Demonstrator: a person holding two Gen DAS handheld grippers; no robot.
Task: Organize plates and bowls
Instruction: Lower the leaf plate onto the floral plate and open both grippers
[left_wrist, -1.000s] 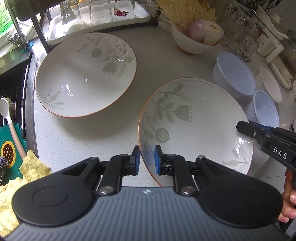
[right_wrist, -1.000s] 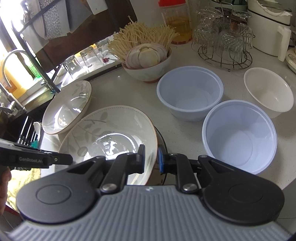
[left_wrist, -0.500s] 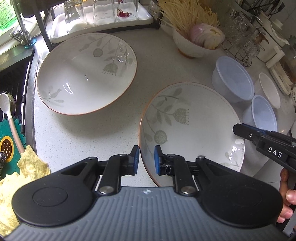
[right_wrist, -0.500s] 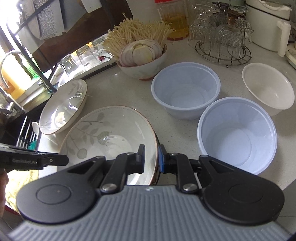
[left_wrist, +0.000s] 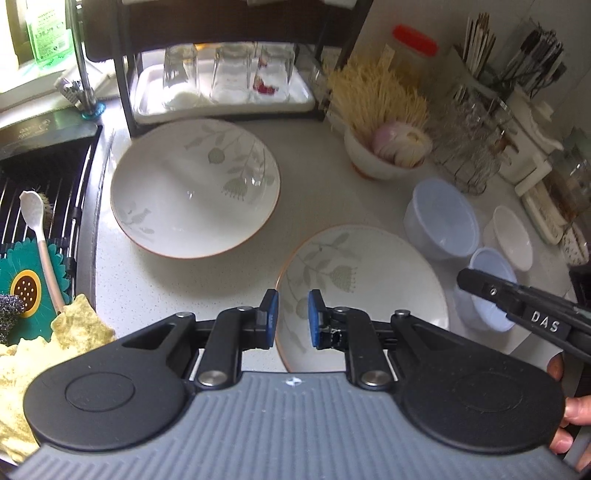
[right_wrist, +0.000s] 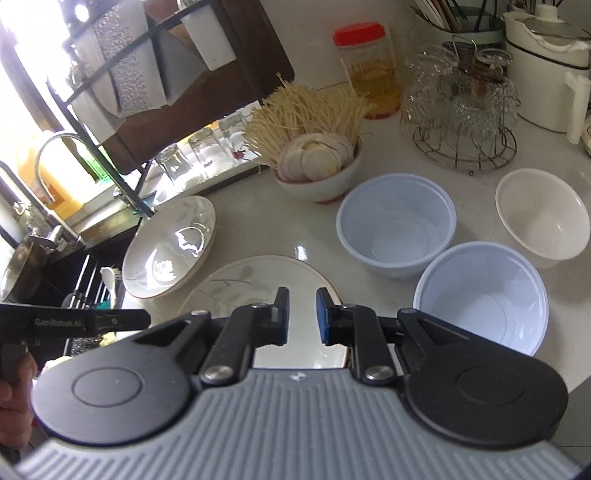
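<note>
Showing "DAS" on right tongs (left_wrist: 543, 325), perhaps "GenRobot.AI" on left tongs (right_wrist: 62, 322).

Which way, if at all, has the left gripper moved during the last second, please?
Yes. The left gripper has drawn back and up: the far plate now looks smaller and farther off.

On the desk (left_wrist: 303, 155), one plate (left_wrist: 195, 188) lies left of and behind another plate (left_wrist: 365, 280); three bowls (left_wrist: 441, 221) lie right.
</note>
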